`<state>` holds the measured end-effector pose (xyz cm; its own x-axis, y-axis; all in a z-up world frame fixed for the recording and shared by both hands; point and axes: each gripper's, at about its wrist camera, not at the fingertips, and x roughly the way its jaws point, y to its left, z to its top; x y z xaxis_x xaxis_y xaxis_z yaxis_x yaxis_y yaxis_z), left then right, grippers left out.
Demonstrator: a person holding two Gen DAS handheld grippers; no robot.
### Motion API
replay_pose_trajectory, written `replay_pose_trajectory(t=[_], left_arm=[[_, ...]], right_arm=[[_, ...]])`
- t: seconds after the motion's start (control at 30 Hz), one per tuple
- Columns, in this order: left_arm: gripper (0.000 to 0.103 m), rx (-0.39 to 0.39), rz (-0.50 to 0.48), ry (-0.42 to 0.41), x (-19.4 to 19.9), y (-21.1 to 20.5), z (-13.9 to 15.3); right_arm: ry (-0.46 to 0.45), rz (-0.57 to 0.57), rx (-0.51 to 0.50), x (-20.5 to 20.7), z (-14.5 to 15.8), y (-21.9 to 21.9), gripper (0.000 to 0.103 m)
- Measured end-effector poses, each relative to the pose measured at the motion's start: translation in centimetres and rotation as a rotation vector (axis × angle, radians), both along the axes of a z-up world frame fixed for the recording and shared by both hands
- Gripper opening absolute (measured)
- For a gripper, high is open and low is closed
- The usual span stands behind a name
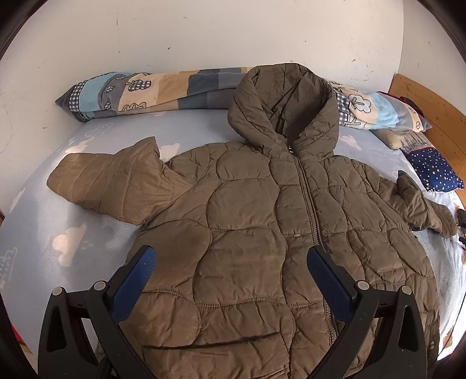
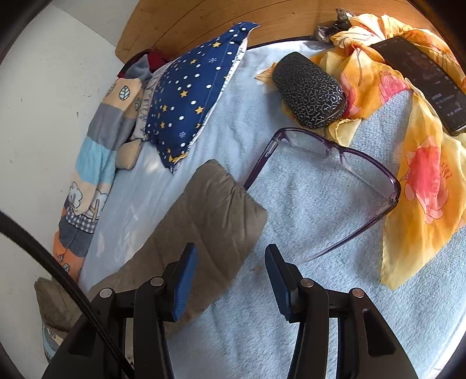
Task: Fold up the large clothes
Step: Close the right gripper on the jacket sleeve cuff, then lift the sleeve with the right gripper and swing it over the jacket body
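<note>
An olive-brown quilted hooded jacket [image 1: 262, 221] lies flat and zipped, front up, on the light blue bed sheet [image 1: 43, 210]. Its hood [image 1: 285, 102] rests against a rolled blanket, and its left sleeve [image 1: 110, 186] spreads outward. My left gripper [image 1: 231, 258] hovers open over the jacket's lower front, one blue pad on each side of the left chest panel. In the right wrist view the other sleeve's cuff [image 2: 204, 221] lies on the sheet. My right gripper [image 2: 230, 253] is open just above it, the left pad [image 2: 185, 280] over the cuff, the right pad over bare sheet.
A rolled patterned blanket [image 1: 163, 90] lies along the wall. Close beyond the cuff lie purple-framed glasses [image 2: 335, 186], with a dark glasses case [image 2: 308, 90], a yellow floral scarf [image 2: 422, 180] and a phone [image 2: 425, 78] further off. A starry blue pillow [image 2: 186, 108] leans on the wooden headboard [image 2: 186, 26].
</note>
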<state>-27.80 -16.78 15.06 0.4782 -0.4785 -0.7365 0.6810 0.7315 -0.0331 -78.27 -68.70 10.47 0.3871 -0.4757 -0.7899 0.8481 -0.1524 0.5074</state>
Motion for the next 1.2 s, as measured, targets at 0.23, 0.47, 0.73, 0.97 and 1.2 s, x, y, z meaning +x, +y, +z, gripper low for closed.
replay_pose_trajectory(t=[0.23,0.47,0.73,0.97,1.2], left_arm=[[0.103,0.013,0.005,0.017,0.4,-0.1,-0.6],[0.103,0.018,0.003,0.021,0.6,-0.1,-0.7],[0.103,0.016,-0.004,0.018,0.5,-0.2,-0.7],[0.103,0.006,-0.007,0.008,0.1,0.1,-0.4],[0.103,-0.004,-0.001,0.004,0.0,0.5,-0.1]], right_arm=[[-0.028,-0.037,0.036,-0.5,-2.3,-1.9,0.053],[-0.008,-0.010,0.000,1.1,-2.4,-2.4,0.041],[-0.038,-0.002,-0.077,1.0,0.3,-1.8,0.016],[-0.015,0.017,-0.188,2.8,6.3,-0.2,0.015],[0.027,0.039,-0.402,4.9,15.6,3.1,0.014]])
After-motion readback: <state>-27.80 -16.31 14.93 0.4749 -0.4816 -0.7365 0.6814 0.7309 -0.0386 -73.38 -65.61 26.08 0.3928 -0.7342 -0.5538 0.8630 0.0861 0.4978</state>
